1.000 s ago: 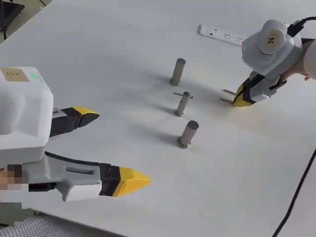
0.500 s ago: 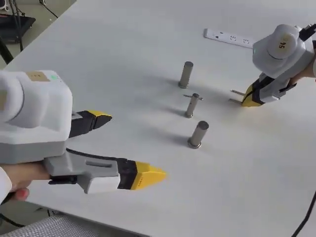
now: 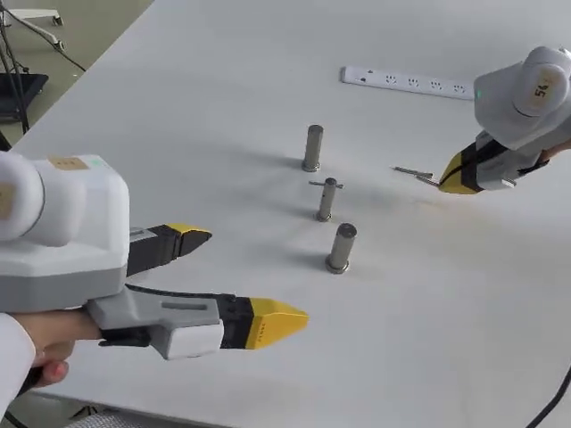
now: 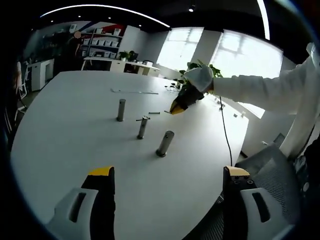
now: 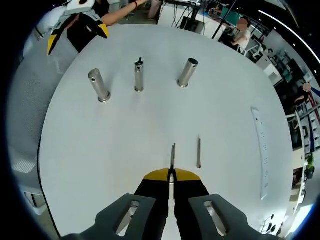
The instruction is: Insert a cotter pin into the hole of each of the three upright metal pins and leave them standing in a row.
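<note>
Cotter pins are one-third placed, as far as I can judge. The fitted cotter pin (image 3: 326,185) crosses the top of the middle pin (image 3: 327,203), which stands upright on the bench (image 3: 178,107). The far pin (image 3: 313,148) and the near pin (image 3: 340,248) stand in the same row, both upright and both bare at the top, so two insertions are left.

The right gripper (image 5: 171,174) is clenched on the held cotter pin (image 5: 173,157), which sticks out ahead of its tips, low over the bench and well apart from the row. The loose cotter pin (image 5: 198,152) lies flat on the bench just beside it. The left gripper (image 3: 241,276) is released, its jaws wide apart and holding nothing, hovering near the person's side of the bench and pointing toward the row.

A power strip (image 3: 406,82) lies beyond the pins, clear of the work. Nothing sits between the right gripper and the row. The likeliest trouble is tipping a pin while threading it, since each stands free on the bench.
</note>
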Demonstrator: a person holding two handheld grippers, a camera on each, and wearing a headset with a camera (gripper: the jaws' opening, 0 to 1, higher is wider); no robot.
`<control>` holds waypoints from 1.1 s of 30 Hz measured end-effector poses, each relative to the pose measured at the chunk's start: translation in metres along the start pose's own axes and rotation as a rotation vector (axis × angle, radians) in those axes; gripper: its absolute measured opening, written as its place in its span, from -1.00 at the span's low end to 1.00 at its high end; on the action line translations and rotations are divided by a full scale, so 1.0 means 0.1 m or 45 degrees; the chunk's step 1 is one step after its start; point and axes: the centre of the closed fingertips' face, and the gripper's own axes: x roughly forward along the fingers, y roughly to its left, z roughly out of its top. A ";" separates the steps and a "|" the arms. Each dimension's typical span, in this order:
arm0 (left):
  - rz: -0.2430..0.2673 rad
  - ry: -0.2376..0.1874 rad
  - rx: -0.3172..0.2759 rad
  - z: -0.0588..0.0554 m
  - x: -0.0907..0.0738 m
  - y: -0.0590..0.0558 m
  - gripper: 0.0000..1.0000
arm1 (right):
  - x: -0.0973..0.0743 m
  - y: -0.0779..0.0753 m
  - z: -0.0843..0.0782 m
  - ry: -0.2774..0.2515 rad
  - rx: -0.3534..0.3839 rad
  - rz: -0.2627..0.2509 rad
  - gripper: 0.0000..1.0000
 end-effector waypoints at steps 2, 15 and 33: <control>-0.002 -0.009 0.005 0.01 -0.01 -0.02 0.77 | -0.12 0.10 0.06 -0.039 -0.005 -0.033 -1.00; -0.122 -0.167 -0.111 0.29 0.00 -0.15 0.65 | -0.44 0.47 0.40 -0.255 -0.011 -0.197 -1.00; -0.225 -0.116 -0.106 0.49 0.34 -0.34 0.26 | -0.68 1.05 1.05 -0.464 -0.082 -0.331 -1.00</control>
